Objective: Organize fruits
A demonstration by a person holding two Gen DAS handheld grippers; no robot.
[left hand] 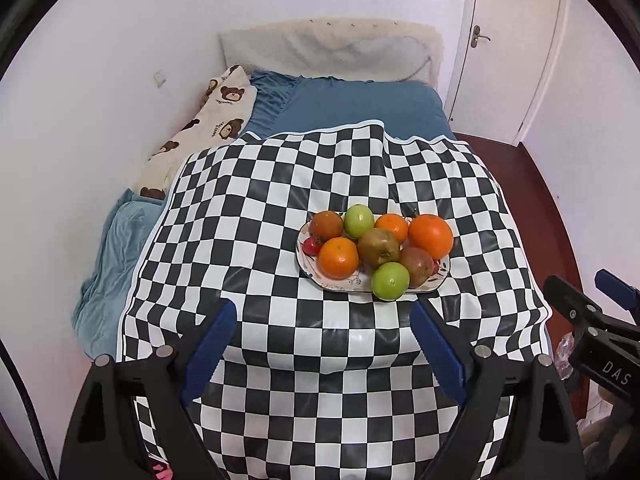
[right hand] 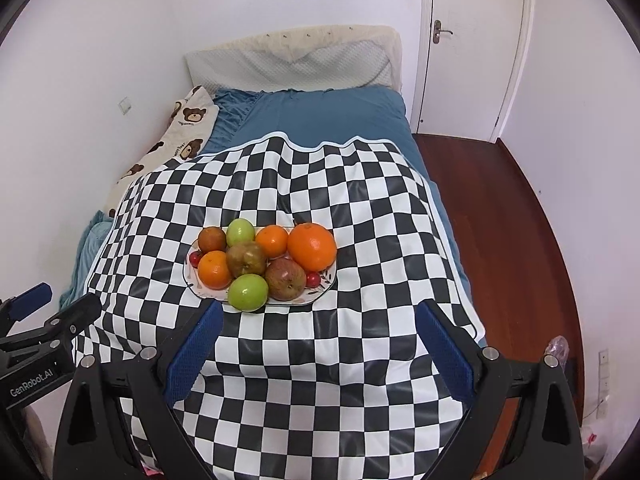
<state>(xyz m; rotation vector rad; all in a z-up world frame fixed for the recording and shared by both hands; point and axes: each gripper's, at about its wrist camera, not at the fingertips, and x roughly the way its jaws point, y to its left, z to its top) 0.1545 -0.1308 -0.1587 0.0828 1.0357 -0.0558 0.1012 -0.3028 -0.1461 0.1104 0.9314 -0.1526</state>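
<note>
A white patterned plate (left hand: 344,283) (right hand: 192,278) sits on the checkered cloth (left hand: 280,208) (right hand: 360,216), piled with fruit: a large orange (left hand: 430,237) (right hand: 312,246), two smaller oranges, two green apples (left hand: 390,281) (right hand: 247,292), several brownish fruits and small red ones. My left gripper (left hand: 322,310) is open and empty, just in front of the plate. My right gripper (right hand: 320,314) is open and empty, also just in front of the plate. Each gripper shows at the edge of the other's view.
The cloth lies on a bed with a blue sheet (left hand: 360,108) (right hand: 320,116) and a bear-print pillow (left hand: 192,136) (right hand: 180,136) by the left wall. A white door (right hand: 472,48) and red-brown floor (right hand: 500,220) are to the right.
</note>
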